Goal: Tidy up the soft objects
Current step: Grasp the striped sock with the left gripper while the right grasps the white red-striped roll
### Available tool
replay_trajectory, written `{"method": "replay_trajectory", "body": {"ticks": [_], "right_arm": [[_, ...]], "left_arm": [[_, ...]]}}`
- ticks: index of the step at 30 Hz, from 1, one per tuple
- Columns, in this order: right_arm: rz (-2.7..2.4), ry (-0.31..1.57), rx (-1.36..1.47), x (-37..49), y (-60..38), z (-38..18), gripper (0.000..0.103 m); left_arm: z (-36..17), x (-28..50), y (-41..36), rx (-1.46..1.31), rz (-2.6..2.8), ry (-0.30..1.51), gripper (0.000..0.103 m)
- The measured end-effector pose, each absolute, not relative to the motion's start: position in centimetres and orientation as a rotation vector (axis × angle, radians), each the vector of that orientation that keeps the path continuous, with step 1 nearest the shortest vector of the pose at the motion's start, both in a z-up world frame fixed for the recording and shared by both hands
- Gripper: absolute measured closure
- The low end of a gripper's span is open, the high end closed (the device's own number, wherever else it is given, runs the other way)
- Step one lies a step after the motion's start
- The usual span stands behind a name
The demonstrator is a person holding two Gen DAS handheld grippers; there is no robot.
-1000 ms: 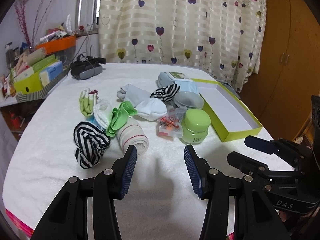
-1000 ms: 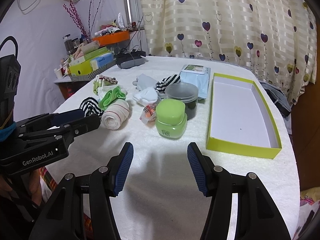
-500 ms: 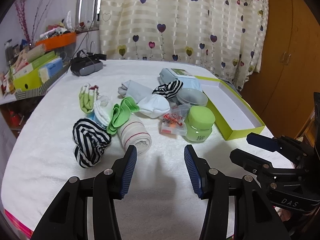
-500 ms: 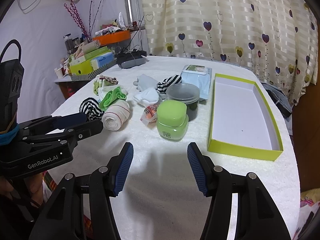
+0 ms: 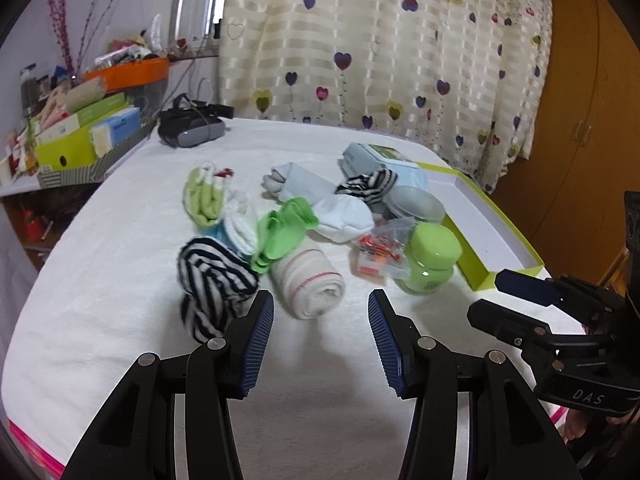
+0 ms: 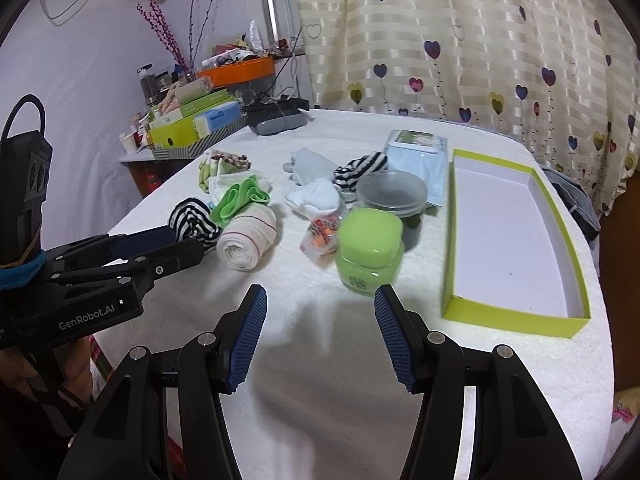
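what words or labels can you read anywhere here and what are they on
"GenRobot.AI": on the body of the left gripper, seen from the right wrist.
"DAS": on the body of the right gripper, seen from the left wrist.
Green jar: a printed label, too small to read.
Blue box on the side shelf: a word, too blurred to read.
Wipes pack: its print is unreadable.

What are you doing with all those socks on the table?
Tidying them up. A person holds a gripper in each hand; the left gripper and right gripper are both open and empty, above the white tablecloth. The rolled white sock and striped sock lie nearest the left one. The green box is empty.
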State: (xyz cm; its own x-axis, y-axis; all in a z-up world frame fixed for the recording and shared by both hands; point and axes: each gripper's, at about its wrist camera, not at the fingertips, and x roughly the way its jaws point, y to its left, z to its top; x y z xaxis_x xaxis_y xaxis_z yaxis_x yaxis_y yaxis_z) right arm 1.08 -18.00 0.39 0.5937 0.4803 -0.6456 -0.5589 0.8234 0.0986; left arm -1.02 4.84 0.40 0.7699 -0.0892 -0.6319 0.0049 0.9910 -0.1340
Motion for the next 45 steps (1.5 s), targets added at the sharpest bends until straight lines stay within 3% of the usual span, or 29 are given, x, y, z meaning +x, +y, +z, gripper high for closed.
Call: {"method": "replay_trajectory", "body": {"ticks": [18, 21, 44, 45], "right_arm": [[0.697, 0.723, -0.179, 2.7, -12.4, 0.5, 0.046], [0.707, 0.722, -0.177, 3.2, -11.6, 0.5, 0.046], [0.733, 0.867, -0.236, 7.5, -5.6, -3.6, 0.046], [0.737, 0.863, -0.239, 7.5, -5.6, -3.6, 0.052]], "left_arm": [[-0.5, 0.3, 11.9, -0.205, 0.085, 0.670, 0.054], [-1.0, 0.6, 12.4, -0.217, 0.083, 0.678, 0.049], [-5.6, 3.5, 13.9, -0.272, 0.013, 0.790, 0.049], [-5.6, 3.5, 13.8, -0.272, 0.007, 0.790, 0.049]]}}
